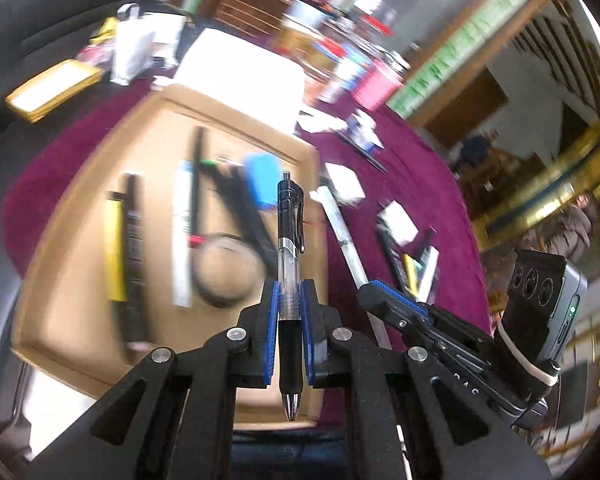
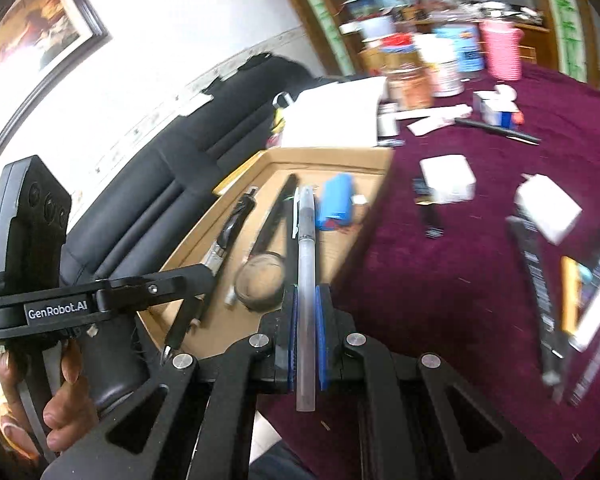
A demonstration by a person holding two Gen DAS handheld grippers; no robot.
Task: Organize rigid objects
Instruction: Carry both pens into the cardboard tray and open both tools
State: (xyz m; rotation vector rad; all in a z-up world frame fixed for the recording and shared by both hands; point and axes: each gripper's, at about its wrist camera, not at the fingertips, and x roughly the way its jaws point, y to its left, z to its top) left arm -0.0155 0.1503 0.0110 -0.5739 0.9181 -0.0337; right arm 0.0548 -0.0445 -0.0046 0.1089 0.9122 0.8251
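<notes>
The left gripper (image 1: 291, 300) is clamped tight on a black click pen (image 1: 290, 240) standing up between its fingers, above the cardboard tray (image 1: 80, 280) ahead, while the right gripper (image 2: 306, 320) pinches a frosted white pen (image 2: 306, 264) lengthwise, the tray just beyond-left.

Cluttered home: sofa (image 2: 148, 184), framed picture (image 2: 40, 36)

Desk (image 2: 440, 280) has a deep maroon cloth over it. On the left side sits a shallow cardboard tray (image 2: 340, 158); white boxes (image 2: 448, 178) and a few blurry pens lie scattered to its right. Tubs and a pink cup (image 2: 500, 50) crowd the far edge.
</notes>
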